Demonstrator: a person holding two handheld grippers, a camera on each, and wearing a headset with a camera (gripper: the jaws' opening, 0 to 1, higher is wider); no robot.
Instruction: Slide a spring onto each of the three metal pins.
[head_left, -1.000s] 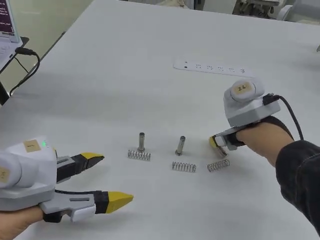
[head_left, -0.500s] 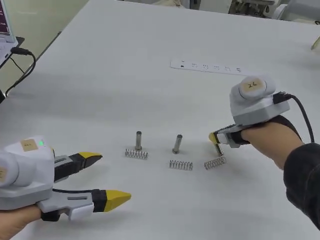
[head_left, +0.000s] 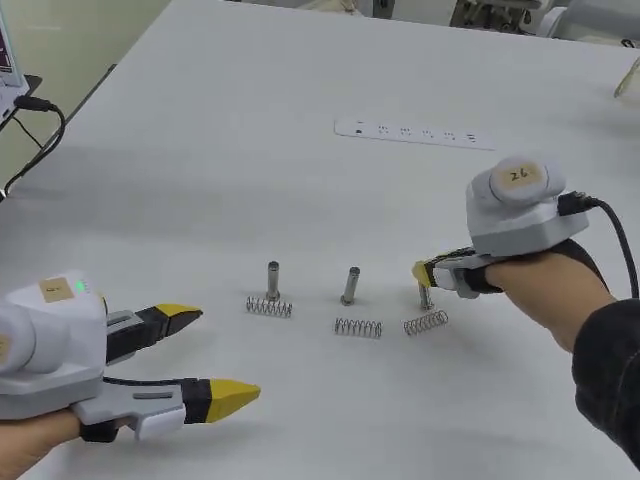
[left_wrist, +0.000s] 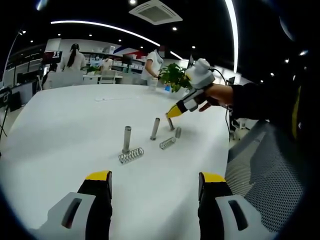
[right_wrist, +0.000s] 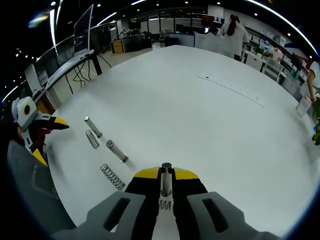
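Right gripper (head_left: 424, 274) pinches a stiff pin (right_wrist: 166, 181); left gripper (head_left: 218, 354) is spread. Spring (head_left: 426, 322) beside the right tips seems light, soft: take it mid-coil.

The table (head_left: 250, 150) is free in the upper half of the head view, except a power strip (head_left: 413, 133). At centre, pins (head_left: 273, 281) and springs (head_left: 358, 327) stand between left gripper (head_left: 222, 355) and right gripper (head_left: 425, 275).

Broad white workbench (head_left: 250, 150) with a white power strip (head_left: 413, 133), open office (right_wrist: 165, 37) beyond under ceiling light strips (left_wrist: 107, 27)
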